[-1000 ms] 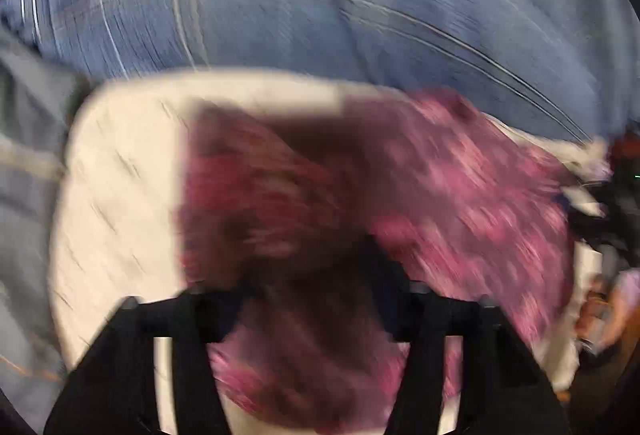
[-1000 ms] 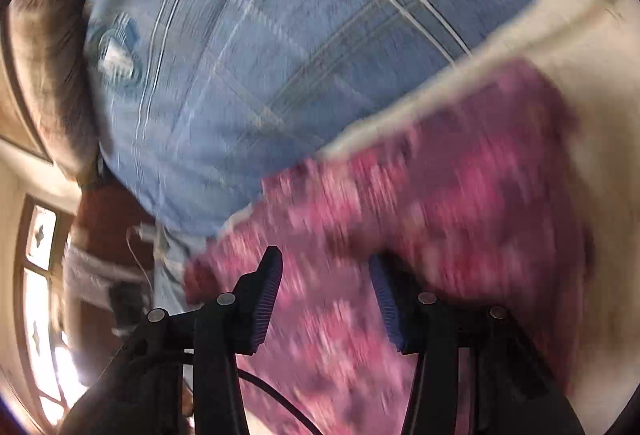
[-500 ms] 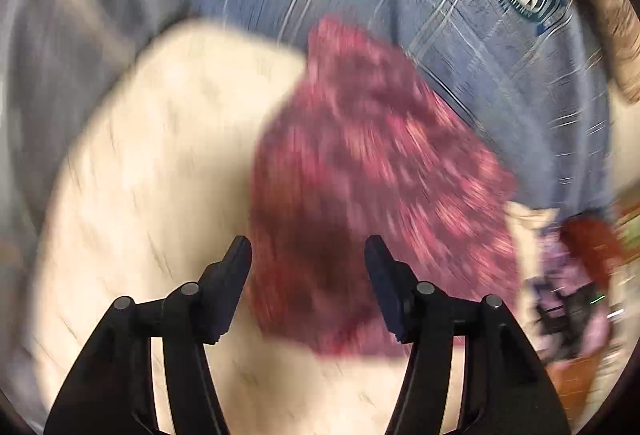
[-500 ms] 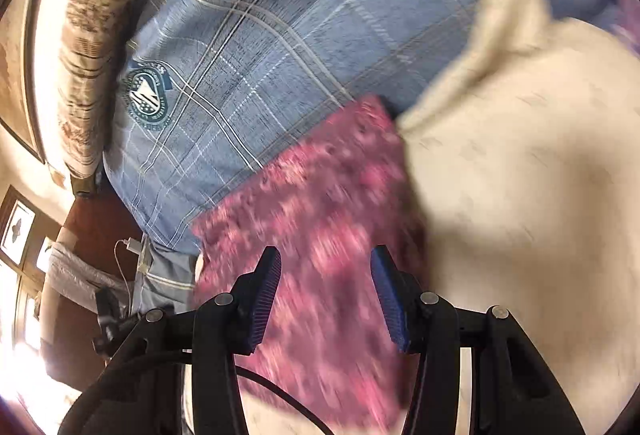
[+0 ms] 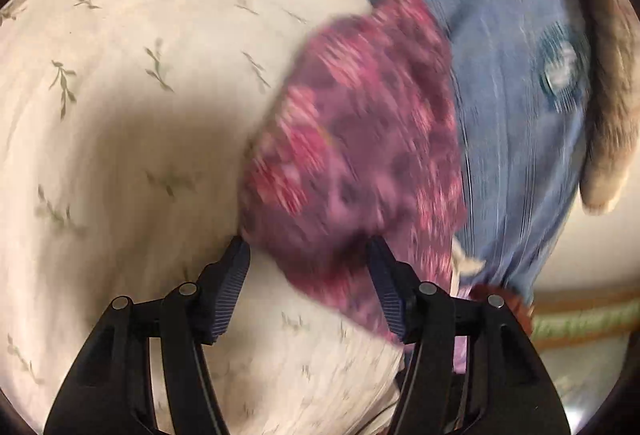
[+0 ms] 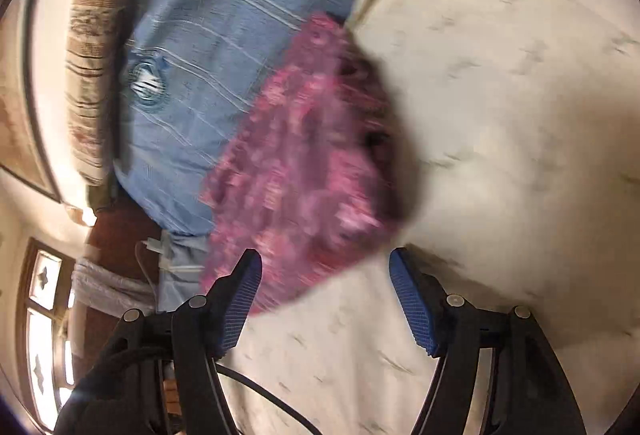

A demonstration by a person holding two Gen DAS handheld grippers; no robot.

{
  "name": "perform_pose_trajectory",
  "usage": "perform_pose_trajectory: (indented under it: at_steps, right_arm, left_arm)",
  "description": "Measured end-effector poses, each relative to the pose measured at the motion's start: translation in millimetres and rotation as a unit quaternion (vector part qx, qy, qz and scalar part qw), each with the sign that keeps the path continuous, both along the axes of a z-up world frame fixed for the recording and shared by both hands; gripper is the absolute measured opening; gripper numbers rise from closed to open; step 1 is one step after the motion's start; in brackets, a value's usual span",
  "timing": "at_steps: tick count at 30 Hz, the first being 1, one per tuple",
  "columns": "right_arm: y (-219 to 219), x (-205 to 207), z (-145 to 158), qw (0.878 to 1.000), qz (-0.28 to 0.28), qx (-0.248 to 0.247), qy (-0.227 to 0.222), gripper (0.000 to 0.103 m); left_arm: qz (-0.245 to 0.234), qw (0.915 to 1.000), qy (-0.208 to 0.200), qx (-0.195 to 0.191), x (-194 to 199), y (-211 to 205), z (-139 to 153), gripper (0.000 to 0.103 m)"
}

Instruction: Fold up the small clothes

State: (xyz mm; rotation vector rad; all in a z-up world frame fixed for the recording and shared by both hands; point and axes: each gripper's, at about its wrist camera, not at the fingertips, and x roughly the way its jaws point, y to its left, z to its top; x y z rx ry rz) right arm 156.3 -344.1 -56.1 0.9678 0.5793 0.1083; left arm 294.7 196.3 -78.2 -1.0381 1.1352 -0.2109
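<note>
Spread across most of both views is one cream bedsheet printed with small olive sprigs, and beyond its far edge lies one blue plaid pillow or quilt with a round badge, with one tan striped cushion behind that. A dark wooden piece of furniture and a window show at the lower left of the right wrist view, too blurred to describe further.

On the sheet, at the edge where cream meets blue, lies one small magenta floral garment, bunched into a compact, roughly folded packet; motion blur hides its seams and layers.

Two grippers are in view. The left gripper has its dark ribbed jaws parted fairly wide, the near edge of the garment lying between them without the pads pressing on it. The right gripper is opening, its blue pads standing apart with the garment's near corner just ahead of them, not pinched.

This looks like the release after a fold: the cloth sits on its own. The next move probably calls for either pressing the packet flat or finding fresh edges to pinch for another fold, which needs the layers kept from sliding.
</note>
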Motion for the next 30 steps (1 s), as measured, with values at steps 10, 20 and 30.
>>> perform_pose_trajectory:
  at_steps: [10,20,30]
  right_arm:
    - [-30.3,13.5,4.7,0.999,-0.015,0.034,-0.031,0.007]
    - [-20.2,13.1,1.2,1.0,-0.01,0.008,0.028,0.031]
    - [2.3,12.8,1.5,1.0,-0.002,0.024,-0.003,0.03]
  left_arm:
    - [0.008,0.9855,-0.033,0.166,25.1,5.3,39.0,0.007]
    - [0.02,0.9951,-0.003,0.096,-4.9,31.6,17.9,0.015]
    - [0.0,0.9986,-0.011,0.051,-2.6,-8.4,5.9,0.009]
